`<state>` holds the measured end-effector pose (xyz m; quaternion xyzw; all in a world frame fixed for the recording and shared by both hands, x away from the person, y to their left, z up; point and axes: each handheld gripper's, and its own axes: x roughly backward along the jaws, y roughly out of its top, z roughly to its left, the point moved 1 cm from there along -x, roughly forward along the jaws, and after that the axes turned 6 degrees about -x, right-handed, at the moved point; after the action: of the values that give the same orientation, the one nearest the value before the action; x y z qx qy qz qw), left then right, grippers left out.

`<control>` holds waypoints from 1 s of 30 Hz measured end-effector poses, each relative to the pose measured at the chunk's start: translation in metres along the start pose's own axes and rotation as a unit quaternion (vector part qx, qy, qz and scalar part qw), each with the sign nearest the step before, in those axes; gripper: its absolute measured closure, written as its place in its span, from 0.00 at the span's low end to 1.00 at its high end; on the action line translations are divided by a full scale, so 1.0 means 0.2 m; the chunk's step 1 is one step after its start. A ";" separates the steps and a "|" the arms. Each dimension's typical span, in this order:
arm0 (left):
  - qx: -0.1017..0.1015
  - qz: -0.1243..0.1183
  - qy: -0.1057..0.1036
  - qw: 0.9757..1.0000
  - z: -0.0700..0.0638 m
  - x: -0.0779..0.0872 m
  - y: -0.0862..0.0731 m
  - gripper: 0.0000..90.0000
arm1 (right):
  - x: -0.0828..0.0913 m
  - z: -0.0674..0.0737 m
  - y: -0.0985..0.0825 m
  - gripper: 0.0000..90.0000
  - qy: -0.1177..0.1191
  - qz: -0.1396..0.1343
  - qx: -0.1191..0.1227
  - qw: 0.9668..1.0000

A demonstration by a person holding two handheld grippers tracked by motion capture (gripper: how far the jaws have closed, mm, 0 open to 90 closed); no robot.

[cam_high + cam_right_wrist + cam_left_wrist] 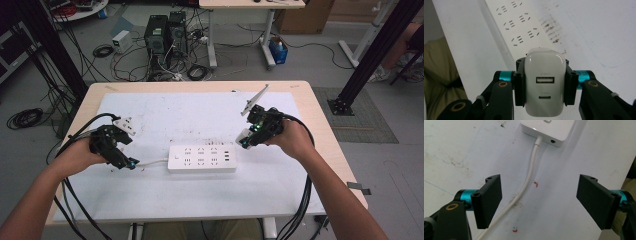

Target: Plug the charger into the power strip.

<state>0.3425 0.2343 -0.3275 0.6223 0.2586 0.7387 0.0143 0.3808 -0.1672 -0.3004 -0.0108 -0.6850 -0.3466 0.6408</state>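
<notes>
At the left of the white-covered bench point(150, 107), the left gripper point(121, 155) hovers low with its jaws apart and nothing between the pads; in the left gripper view the thin white round cable point(530, 173) runs along the surface between them, untouched. That cable leads right into the flat white plastic power strip point(202, 158), which lies mid-bench with its sockets facing up. Further right, the right gripper point(246, 139) is clamped on a small glossy white plastic charger block with two ports on its end face point(544, 86), held above the strip's right end, not yet touching it. The charger looks light, rigid and smooth, so it may slip or twist; gripping its two flat sides, as here, seems the sound hold. The strip is likely light enough to slide when pushed, so it may need steadying by its body near the cable end.
</notes>
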 end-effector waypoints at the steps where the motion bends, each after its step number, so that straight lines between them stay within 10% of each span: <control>1: 0.000 0.001 0.001 1.000 0.00 0.00 0.00 0.23 | 0.00 0.00 0.00 0.69 0.000 0.000 0.000 1.000; 11: -0.003 -0.004 0.002 1.000 -0.02 -0.02 -0.02 0.23 | -0.20 0.05 0.19 0.69 -0.006 0.037 0.062 0.997; 30: 0.003 -0.009 -0.006 1.000 -0.01 -0.10 -0.08 0.23 | -0.51 0.07 0.35 0.69 0.041 0.117 0.155 0.980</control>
<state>0.3403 0.2402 -0.3512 0.6246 0.2666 0.7337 0.0203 0.4197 -0.0630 -0.3575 0.0222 -0.6976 -0.1591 0.6982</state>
